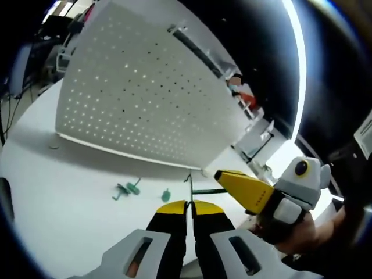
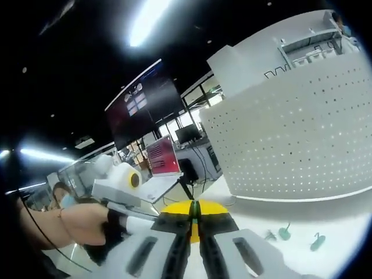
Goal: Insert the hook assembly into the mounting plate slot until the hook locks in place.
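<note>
Your left gripper [image 1: 189, 204] has its jaws pressed together on a thin dark rod, likely the hook's wire stem, which sticks up just past the tips. Your right gripper [image 2: 194, 216] is also closed, with something thin and green nipped at the tip; I can't tell how much of the hook it holds. In the left gripper view, the right gripper comes in from the right with its tip near the same rod, so both seem to be on the one hook assembly [image 1: 190, 185].

The perforated mounting plate [image 1: 139, 87] stands upright on the white table [image 1: 58, 192], far of both grippers and well apart from them. Spare green hooks [image 1: 129, 189] lie on the table between you and the plate's foot.

Step, as I read it: hook picked up and held, approach not yet begun. Nothing is in the plate.

Next move needs:
- carry the hook forward to the plate face
- square the hook's prongs to a row of holes
- push in and seat until it latches
- keep the plate and loose hooks in view

Risk: thin stem may twist in the pinch during the push.
</note>
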{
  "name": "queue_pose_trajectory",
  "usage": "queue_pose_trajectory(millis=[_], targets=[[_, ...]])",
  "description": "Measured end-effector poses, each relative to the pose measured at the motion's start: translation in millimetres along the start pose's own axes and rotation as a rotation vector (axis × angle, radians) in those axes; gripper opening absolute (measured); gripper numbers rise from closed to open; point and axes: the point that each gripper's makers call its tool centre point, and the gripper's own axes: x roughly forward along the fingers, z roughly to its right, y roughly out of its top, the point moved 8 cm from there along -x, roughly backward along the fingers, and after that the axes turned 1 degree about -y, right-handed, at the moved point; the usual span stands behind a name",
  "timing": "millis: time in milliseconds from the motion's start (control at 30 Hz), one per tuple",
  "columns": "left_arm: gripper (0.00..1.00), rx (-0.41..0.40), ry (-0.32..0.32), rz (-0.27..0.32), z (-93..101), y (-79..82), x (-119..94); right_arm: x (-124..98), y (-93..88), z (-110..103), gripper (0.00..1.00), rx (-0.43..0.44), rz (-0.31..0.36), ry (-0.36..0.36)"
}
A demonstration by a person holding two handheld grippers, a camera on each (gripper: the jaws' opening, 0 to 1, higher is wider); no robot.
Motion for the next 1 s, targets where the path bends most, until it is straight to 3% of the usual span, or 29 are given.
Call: queue_pose_trajectory(millis=[233,400,533,667,1000], targets=[[0.01,0.039,0.043,0.014,-2.0,2.9,-2,5,1.7,0,0.0,-0.006,-0.035,0.005],[0.01,0.083,0.068,0.037,-1.9,7.9,-6,3,7.6,3,0.1,0.043,-0.03,0.011],[0.01,0.167,0.117,0.06,-5.1,12.7,-11,-1,13.4,1,0.11,0.077,-0.025,0.044],[0.01,0.205,0.127,0.081,-4.8,14.2,-11,2,8.9,1,0.15,0.091,-0.046,0.059],[0.01,0.272,0.122,0.061,0.0,11.6,-7,6,-2.1,1,0.14,0.077,-0.091,0.059]])
